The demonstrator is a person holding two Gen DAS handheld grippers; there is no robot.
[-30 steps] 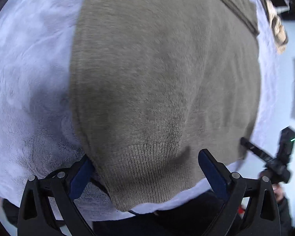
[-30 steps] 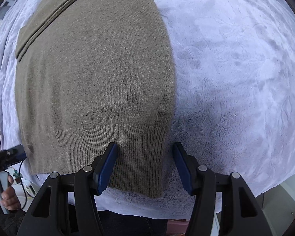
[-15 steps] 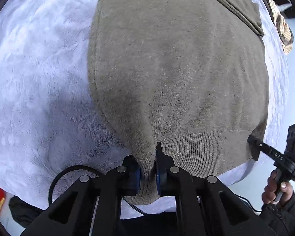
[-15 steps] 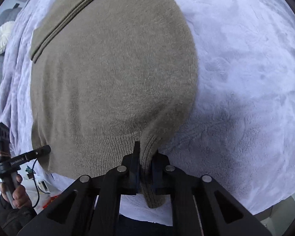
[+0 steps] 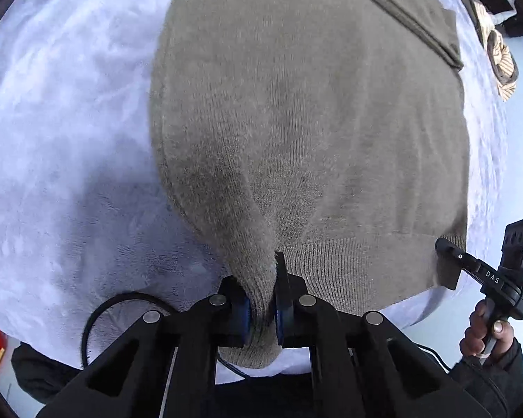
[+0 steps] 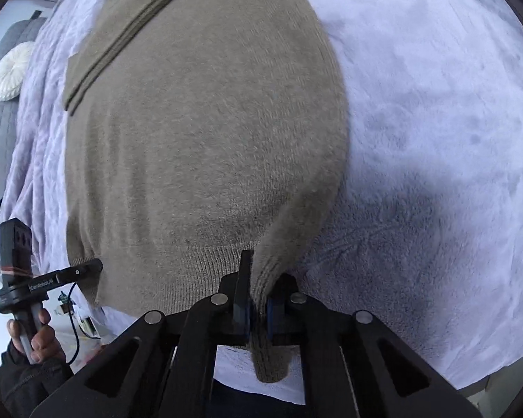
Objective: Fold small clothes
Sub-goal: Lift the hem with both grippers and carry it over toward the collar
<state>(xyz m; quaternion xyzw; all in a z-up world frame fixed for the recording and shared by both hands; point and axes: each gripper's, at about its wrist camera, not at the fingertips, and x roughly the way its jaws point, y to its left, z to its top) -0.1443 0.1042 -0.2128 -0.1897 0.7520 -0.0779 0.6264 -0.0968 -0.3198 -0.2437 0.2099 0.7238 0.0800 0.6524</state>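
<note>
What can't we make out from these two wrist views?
- Sweater top: neckline end cut off by the upper edge in both views; sleeves not visible.
- Hem corners: bunched inside the shut jaws of the left gripper and right gripper, so grip depth is unclear.
- Blanket under the sweater: covered.
- Striped item, left wrist view: small, at the rim, unidentifiable.
- White round item, right wrist view: small, distorted.

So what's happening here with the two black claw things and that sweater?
A person is folding a taupe knitted sweater spread on a fluffy lavender blanket. They hold a clamp tool in each hand. The left gripper has its jaws shut on one corner of the ribbed bottom hem, and the right gripper is shut on the opposite corner. The fabric bunches up at both grips, while the rest lies flat.
</note>
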